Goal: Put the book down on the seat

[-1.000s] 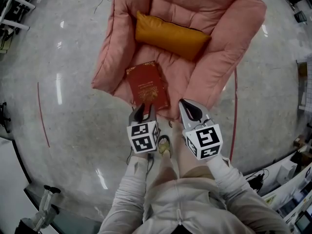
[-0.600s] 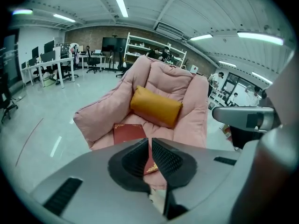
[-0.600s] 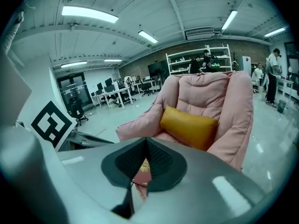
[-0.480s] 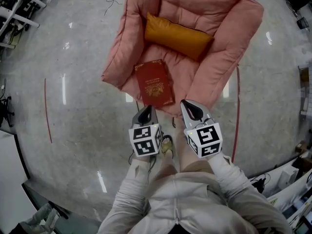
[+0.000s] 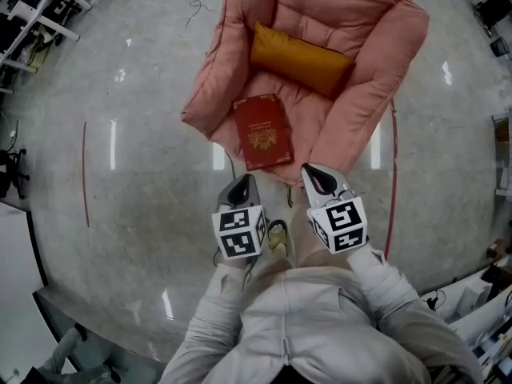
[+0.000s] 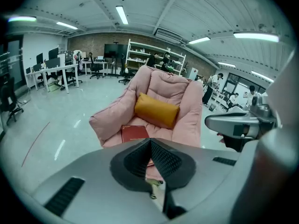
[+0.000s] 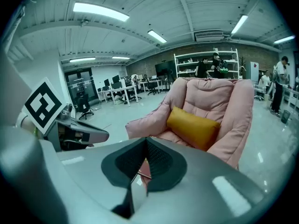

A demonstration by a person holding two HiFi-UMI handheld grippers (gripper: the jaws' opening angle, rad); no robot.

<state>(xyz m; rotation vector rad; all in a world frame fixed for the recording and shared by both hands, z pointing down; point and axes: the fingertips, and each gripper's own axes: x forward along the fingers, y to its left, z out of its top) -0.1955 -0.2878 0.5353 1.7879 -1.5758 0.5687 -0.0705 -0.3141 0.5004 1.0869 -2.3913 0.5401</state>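
Note:
A dark red book (image 5: 262, 131) lies flat on the seat of a pink padded armchair (image 5: 376, 62), in front of an orange cushion (image 5: 302, 58). The book (image 6: 134, 133) also shows in the left gripper view, past the jaws. My left gripper (image 5: 243, 182) hangs shut and empty just short of the seat's front edge, its pads meeting with nothing between them. Beside it, my right gripper (image 5: 315, 171) is shut and empty too, near the chair's right arm. In the right gripper view the armchair (image 7: 205, 101) and orange cushion (image 7: 193, 127) stand ahead.
A polished grey floor (image 5: 136, 190) surrounds the chair, with red curved lines (image 5: 85, 174) on it. The person's shoe (image 5: 274, 237) shows between the grippers. Desks, office chairs and shelves (image 6: 154, 57) stand far behind, with people near them.
The left gripper's jaws have shut and it has drawn back from the book, which stays on the seat. Both grippers and the view have pulled away from the chair.

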